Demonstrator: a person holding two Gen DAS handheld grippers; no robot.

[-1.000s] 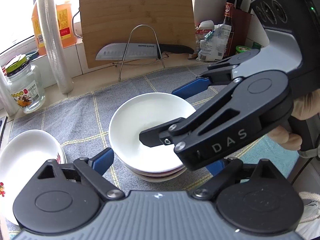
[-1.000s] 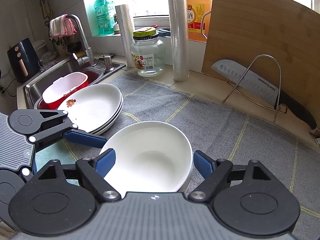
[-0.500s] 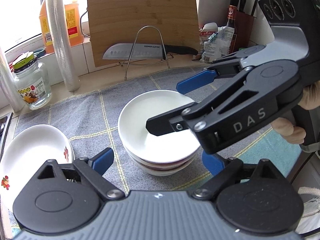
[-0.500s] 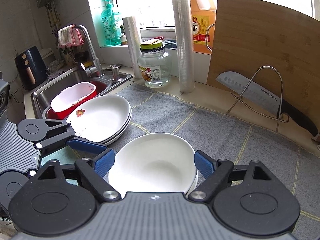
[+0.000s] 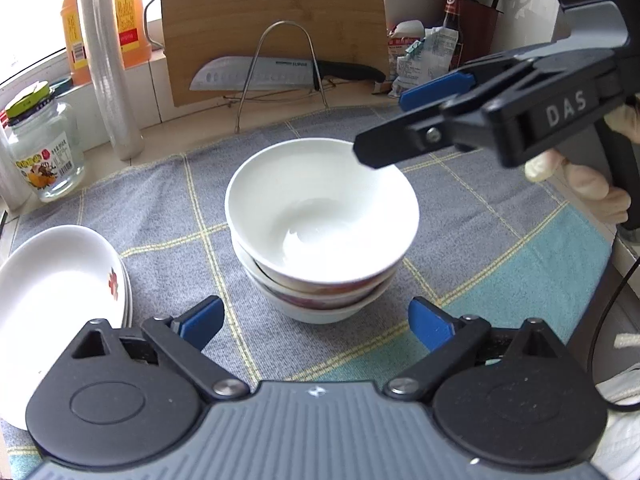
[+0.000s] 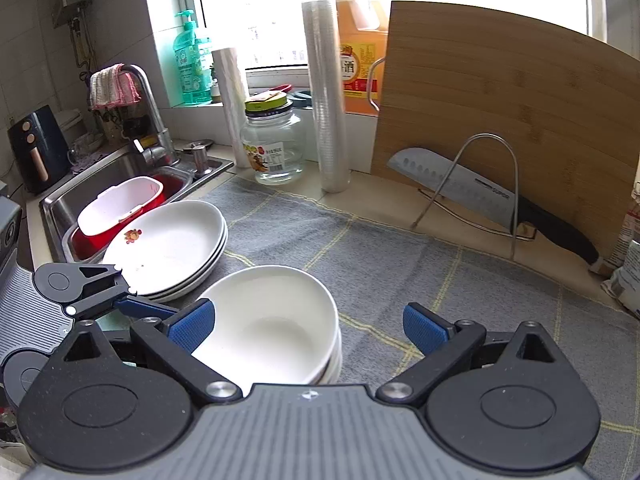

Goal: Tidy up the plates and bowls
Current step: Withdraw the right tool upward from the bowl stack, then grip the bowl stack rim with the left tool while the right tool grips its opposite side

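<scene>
A stack of white bowls stands on the grey checked cloth. To its left lies a stack of white plates with a small flower print. My left gripper hovers just in front of the bowls, its jaws opening, with nothing between the pads. My right gripper hangs over the far right rim of the top bowl. Its jaws are opening too, wide and clear of the bowl. A hand holds its grip.
A bamboo cutting board leans on the back wall behind a knife on a wire rack. A glass jar, film rolls and an oil bottle stand by the window. The sink with a red tub is at left.
The right gripper has let go of the top bowl and drawn back up to the right, jaws wider. The left jaws have also widened and the left gripper has backed off slightly.
</scene>
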